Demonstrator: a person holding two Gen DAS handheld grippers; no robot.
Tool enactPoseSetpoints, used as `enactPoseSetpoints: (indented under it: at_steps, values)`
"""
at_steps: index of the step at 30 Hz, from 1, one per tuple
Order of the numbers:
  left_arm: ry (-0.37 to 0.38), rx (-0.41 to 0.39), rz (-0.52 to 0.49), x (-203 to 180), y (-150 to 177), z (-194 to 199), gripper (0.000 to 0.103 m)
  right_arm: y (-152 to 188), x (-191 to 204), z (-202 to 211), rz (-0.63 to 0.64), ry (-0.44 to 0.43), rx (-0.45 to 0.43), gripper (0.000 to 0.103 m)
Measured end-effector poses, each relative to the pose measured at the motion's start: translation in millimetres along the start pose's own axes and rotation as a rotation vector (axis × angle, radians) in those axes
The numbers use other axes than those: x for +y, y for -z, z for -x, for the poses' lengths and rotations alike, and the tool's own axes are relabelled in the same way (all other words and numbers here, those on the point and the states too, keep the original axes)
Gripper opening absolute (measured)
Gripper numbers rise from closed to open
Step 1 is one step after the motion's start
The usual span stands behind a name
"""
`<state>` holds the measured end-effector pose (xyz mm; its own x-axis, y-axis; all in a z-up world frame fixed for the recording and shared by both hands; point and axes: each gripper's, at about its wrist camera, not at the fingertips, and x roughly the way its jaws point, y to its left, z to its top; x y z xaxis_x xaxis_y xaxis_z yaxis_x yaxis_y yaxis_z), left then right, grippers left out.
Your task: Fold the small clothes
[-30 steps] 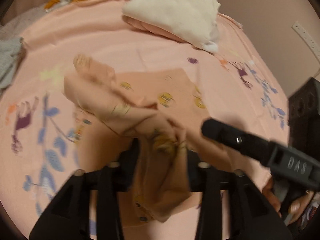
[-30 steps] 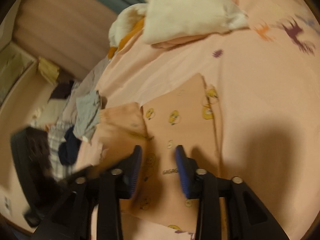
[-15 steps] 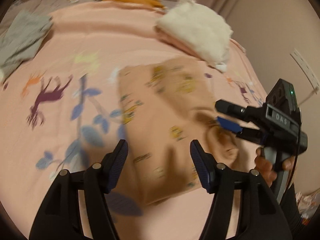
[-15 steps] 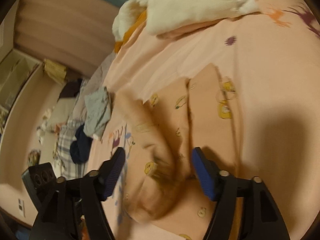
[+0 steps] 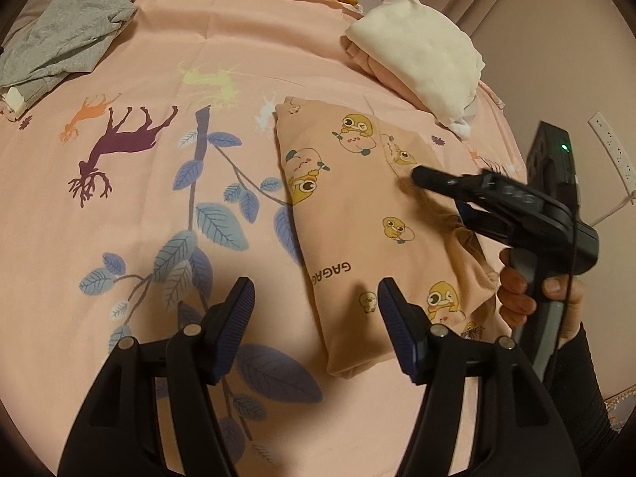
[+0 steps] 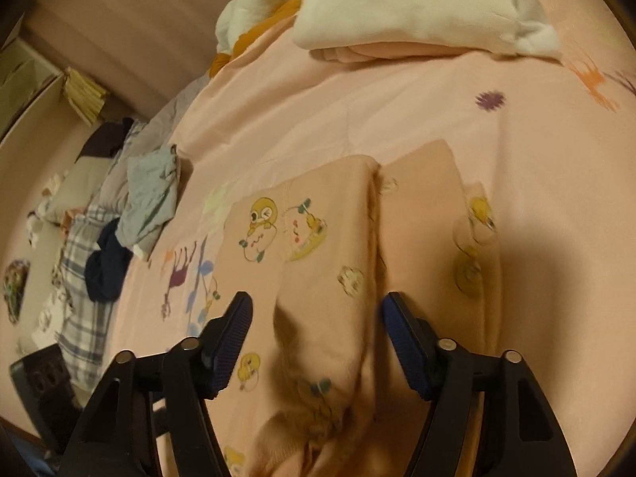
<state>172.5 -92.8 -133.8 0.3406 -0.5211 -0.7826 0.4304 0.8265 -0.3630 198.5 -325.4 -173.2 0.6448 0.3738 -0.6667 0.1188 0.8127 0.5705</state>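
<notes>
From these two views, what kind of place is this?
Most likely a bedroom at home. The work surface is a bed with a pink printed sheet, folded clothes are stacked on it, and more laundry is piled beside it.

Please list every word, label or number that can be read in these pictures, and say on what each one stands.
"GAGA": printed upside down on the peach garment; the fold cuts off the rest.
Raised letters on the right tool: too blurred to read.
No other text is readable.

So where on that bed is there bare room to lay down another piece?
Free: the sheet between the grey top and the peach garment. Crowded: the far right corner, where a folded pile sits close behind that garment.
</notes>
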Motion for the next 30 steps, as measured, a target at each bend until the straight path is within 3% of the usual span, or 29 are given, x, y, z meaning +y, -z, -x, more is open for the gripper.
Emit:
enactPoseSetpoints:
  at_steps: [4,5,10,14,17,21,25,27,29,30]
  values:
    - [-0.003,0.002,0.005,1,0,0,0.064,4,13,2,0.091,0.070,-0.040,0.010]
    - [-0.003,0.002,0.007,2,0,0,0.064,3,15,7,0.098,0.069,-0.056,0.009]
    - [0.011,-0.011,0.010,-1,-4,3,0.064,-5,16,46,0.106,0.068,-0.159,0.008]
    - [0.013,-0.010,-0.008,-8,-7,0,0.064,-1,0,57,0.092,0.102,-0.156,0.008]
    - [0.012,-0.004,-0.020,-15,-10,-4,0.064,6,-23,43,0.039,0.172,-0.096,0.008]
    - [0.008,-0.004,-0.069,-31,-11,-8,0.064,10,-41,40,-0.029,0.169,-0.064,0.012]
    - [0.012,-0.012,-0.124,-45,-11,-10,0.063,12,-32,70,0.018,0.186,-0.144,0.014]
    - [0.005,-0.025,-0.144,-50,-11,-12,0.058,17,-20,86,0.079,0.135,-0.169,0.014]
    - [0.002,-0.030,-0.159,-54,-11,-15,0.037,25,-8,95,0.137,0.095,-0.171,0.014]
    - [0.007,-0.024,-0.163,-56,-11,-18,0.031,30,0,99,0.174,0.070,-0.167,0.014]
